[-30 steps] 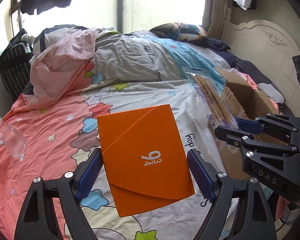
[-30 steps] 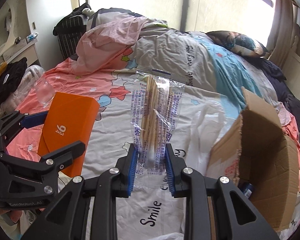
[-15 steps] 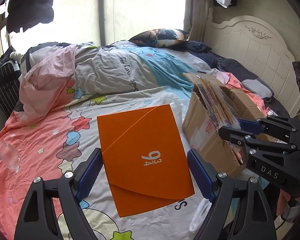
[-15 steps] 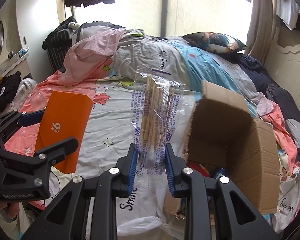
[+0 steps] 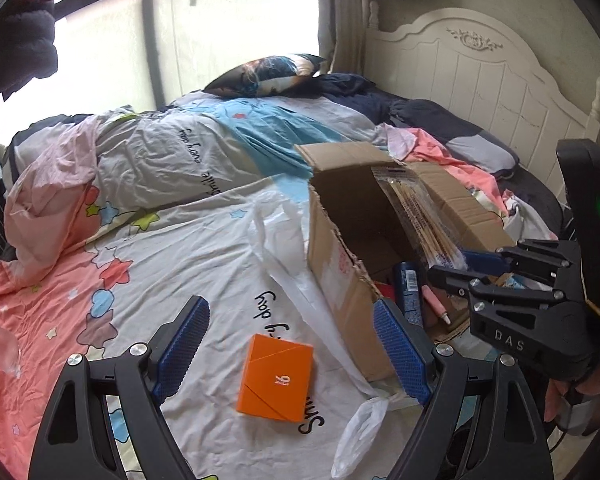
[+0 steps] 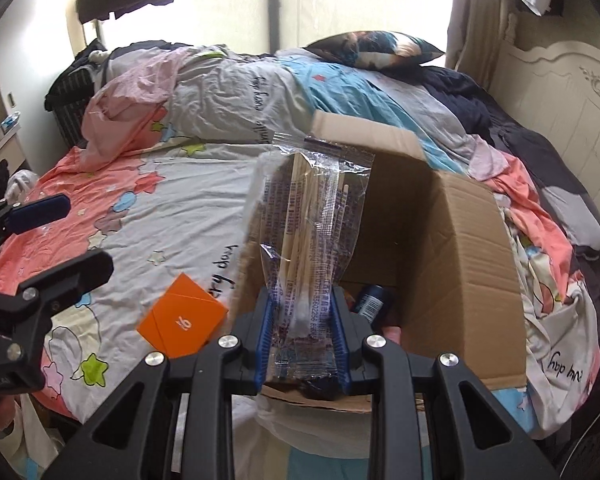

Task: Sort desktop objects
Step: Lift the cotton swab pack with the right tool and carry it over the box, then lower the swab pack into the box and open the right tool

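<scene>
An orange box [image 5: 278, 380] marked 9¾ lies flat on the star-print bedcover, below and apart from my left gripper [image 5: 290, 312], which is open with nothing between its blue pads. The same orange box [image 6: 182, 322] shows left of the cardboard box [image 6: 480, 240] in the right wrist view, with the left gripper [image 6: 76, 236] further left. My right gripper [image 6: 300, 304] is shut on the lower end of a clear bag of wooden sticks [image 6: 308, 216]. It holds the bag upright over the box's open top. From the left, the right gripper [image 5: 456, 266] and the bag [image 5: 416, 216] stand over the cardboard box [image 5: 340, 264].
A dark blue can [image 6: 370, 300] and a pink tube [image 5: 434, 300] lie inside the box. A white plastic bag [image 5: 292, 240] is spread beside its left wall. Rumpled bedding and a pillow [image 5: 268, 74] fill the far side; a white headboard [image 5: 480, 80] stands at the right.
The orange box was between the left jaws in the earlier frames and now lies on the bed. Both grippers moved right, bringing the stick bag over the cardboard box.
</scene>
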### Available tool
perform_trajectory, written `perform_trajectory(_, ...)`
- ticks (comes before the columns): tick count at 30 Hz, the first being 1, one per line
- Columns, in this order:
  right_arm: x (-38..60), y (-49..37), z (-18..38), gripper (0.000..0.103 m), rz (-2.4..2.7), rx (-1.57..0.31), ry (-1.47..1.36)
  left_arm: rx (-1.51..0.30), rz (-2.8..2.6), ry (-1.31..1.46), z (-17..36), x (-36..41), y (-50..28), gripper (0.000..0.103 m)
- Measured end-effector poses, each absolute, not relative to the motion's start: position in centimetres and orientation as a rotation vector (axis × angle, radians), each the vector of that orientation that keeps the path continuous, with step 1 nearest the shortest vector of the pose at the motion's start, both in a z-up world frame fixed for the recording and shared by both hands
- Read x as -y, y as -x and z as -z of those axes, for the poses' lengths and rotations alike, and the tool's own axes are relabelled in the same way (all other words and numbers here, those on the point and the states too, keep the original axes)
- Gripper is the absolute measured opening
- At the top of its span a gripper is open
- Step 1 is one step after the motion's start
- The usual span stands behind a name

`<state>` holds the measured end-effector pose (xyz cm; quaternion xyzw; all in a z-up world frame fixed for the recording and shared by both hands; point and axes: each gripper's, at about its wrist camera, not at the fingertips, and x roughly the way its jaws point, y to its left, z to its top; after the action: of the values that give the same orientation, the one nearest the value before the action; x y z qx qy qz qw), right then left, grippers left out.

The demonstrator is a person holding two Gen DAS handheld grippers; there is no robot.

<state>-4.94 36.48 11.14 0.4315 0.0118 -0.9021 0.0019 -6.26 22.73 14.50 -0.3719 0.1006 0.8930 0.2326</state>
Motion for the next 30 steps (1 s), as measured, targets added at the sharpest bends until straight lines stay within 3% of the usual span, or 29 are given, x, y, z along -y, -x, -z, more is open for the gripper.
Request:
perform_trajectory(13,-36.1,5.1,-9.9,0.025,2.794,-0.062,-1.362,-0.291,-2.409,1.212,-8.3,-21.8,8.2,0.086)
perform_trajectory(30,-36.9,5.3,-7.9,0.025,2.783,-0.053,-1.446,-0.304,-2.333,1.284,-4.7,-22.0,8.3,0.086)
